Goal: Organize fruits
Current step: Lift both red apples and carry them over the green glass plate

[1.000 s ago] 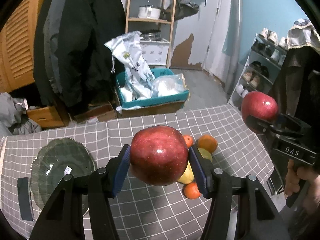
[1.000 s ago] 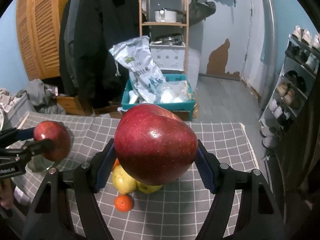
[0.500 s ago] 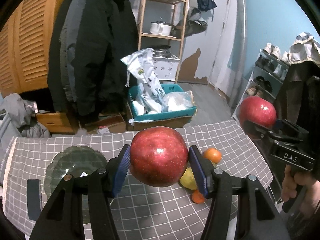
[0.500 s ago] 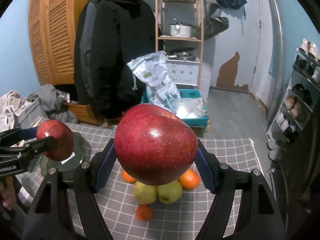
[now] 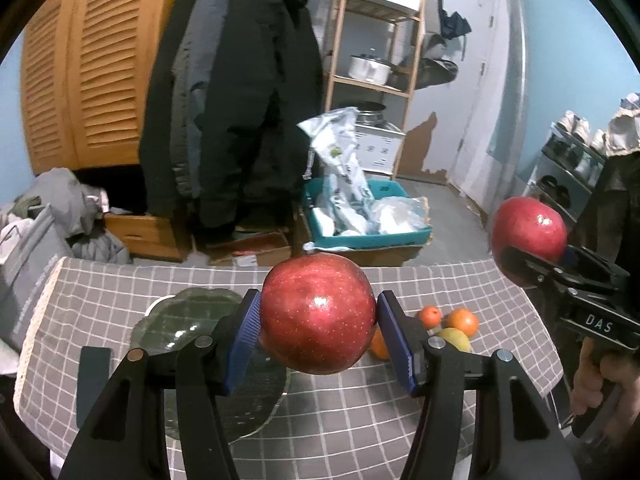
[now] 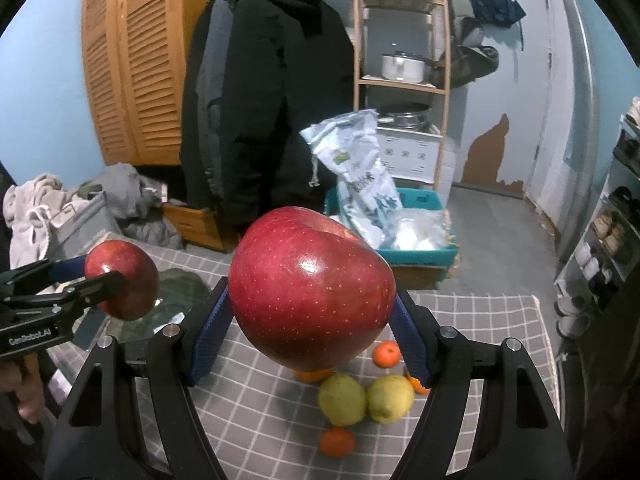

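I've carried both up and left: left gripper [image 5: 318, 330] clamps a round red apple [image 5: 318, 312], right gripper [image 6: 310, 316] clamps a bigger red apple [image 6: 312, 288], now over the dark glass plate [image 5: 188, 312]; placing's next.

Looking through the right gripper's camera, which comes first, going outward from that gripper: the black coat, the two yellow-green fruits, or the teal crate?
1. Yellow-green fruits: on the checked cloth, just below the right gripper.
2. Teal crate: on the floor past the table's far edge, right of centre.
3. Black coat: hanging behind it, at the back.
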`<state>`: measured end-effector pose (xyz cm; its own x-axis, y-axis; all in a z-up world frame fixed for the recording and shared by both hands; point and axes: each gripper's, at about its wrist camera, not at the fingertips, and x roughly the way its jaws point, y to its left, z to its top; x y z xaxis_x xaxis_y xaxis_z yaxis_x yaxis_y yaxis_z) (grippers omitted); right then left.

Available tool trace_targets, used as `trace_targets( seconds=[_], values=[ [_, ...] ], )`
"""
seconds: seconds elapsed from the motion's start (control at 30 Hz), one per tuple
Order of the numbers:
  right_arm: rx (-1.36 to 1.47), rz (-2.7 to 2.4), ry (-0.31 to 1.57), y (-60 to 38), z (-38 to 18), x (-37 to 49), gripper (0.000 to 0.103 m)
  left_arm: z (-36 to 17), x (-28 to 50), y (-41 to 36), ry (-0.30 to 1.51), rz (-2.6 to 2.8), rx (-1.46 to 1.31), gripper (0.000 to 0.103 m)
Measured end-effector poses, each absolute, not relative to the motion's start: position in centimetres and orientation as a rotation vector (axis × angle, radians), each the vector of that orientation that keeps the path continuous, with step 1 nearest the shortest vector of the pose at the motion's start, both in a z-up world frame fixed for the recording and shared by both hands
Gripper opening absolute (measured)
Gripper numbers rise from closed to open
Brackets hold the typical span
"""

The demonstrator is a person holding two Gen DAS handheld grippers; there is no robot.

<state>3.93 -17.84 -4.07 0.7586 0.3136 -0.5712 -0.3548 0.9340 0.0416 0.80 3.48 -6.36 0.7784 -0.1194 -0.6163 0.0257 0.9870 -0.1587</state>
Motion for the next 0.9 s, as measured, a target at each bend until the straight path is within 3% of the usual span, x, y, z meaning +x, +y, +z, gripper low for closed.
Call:
trace_targets(
  seconds=[0.47,0.9],
  values=[
    [-0.082,0.465,0.652,-10.4,-4.9,5.6,0.075,-7.6,0.4,9.3,0.697,0.033,-0.186,0.060],
    [-0.112,0.582,0.781,-2.7,-9.8,8.2,0.075,-12.2,1.5,14.9,0.802,0.128,-0.264,0.060]
  ],
)
